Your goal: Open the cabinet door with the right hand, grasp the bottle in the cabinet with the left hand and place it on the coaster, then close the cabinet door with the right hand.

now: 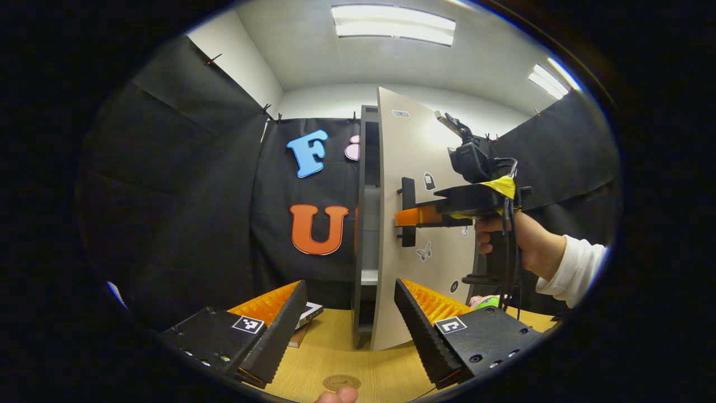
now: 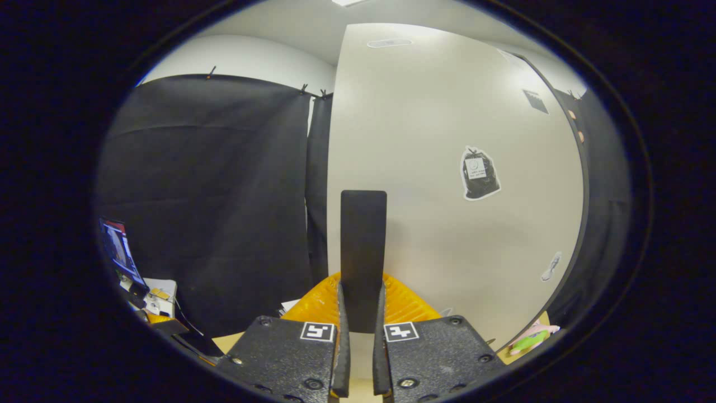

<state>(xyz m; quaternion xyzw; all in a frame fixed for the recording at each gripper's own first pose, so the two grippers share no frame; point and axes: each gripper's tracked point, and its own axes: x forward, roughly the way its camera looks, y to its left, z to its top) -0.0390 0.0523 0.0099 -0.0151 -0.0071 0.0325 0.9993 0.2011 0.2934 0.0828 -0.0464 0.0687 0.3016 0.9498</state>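
Already the cabinet door (image 1: 417, 184) stands swung open, its black handle (image 2: 363, 254) clamped between the right gripper (image 2: 361, 341) fingers.
Near the door's foot the left gripper (image 1: 349, 324) hovers with fingers spread wide and empty; the coaster (image 1: 341, 382) lies on the wooden table (image 1: 330, 347) just below it.

The right tongs (image 1: 404, 217) grip the black handle (image 1: 409, 211) of the cabinet door (image 1: 414, 268), swung partly open.

Bright ceiling lights (image 1: 392, 23), sharp focus, edges strongly bowed.
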